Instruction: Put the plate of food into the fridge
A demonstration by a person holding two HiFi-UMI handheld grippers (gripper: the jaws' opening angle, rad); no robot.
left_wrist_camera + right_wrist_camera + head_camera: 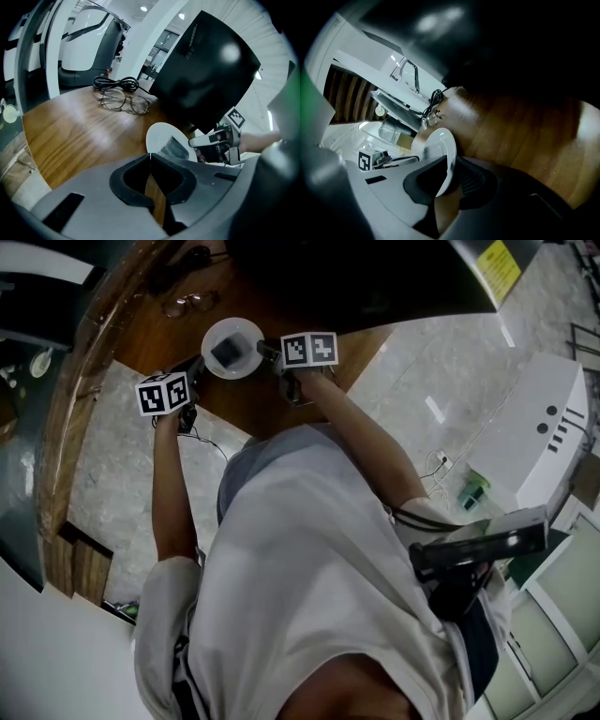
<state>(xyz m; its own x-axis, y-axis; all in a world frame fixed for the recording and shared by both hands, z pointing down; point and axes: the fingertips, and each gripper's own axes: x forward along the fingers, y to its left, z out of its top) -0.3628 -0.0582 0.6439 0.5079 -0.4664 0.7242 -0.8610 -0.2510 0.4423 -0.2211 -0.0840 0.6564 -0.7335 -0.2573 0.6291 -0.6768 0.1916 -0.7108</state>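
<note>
Right gripper (pixel 447 161) is pinching the near rim of the round white plate (pixel 436 145); the rim runs straight down between its pads. Left gripper (pixel 150 155) is pressed together at the tips with nothing in it, only bench wood showing through the gap behind the tips.

Plate position: between the two grippers. It's just ahead of the left gripper's tips, slightly to their right, and the right gripper comes in on its opposite side. The plate is round, so it has no long axis. Face is up, with a dark grey piece of food (pixel 176 149) on the half nearer the right gripper. Can't tell whether the plate is flat on the surface or slightly lifted.

Surface: brown wood-grain bench (pixel 84 136) with a curved edge. Thin-framed glasses (pixel 124 101) lie well beyond the plate, ahead and left of the left gripper. A coiled black cable (pixel 115 83) sits just behind them. A big glossy black panel (pixel 206 75) stands over the bench, ahead and right of the left gripper, above the plate.

Room: pale marbled floor (pixel 441 362) around the bench.
</note>
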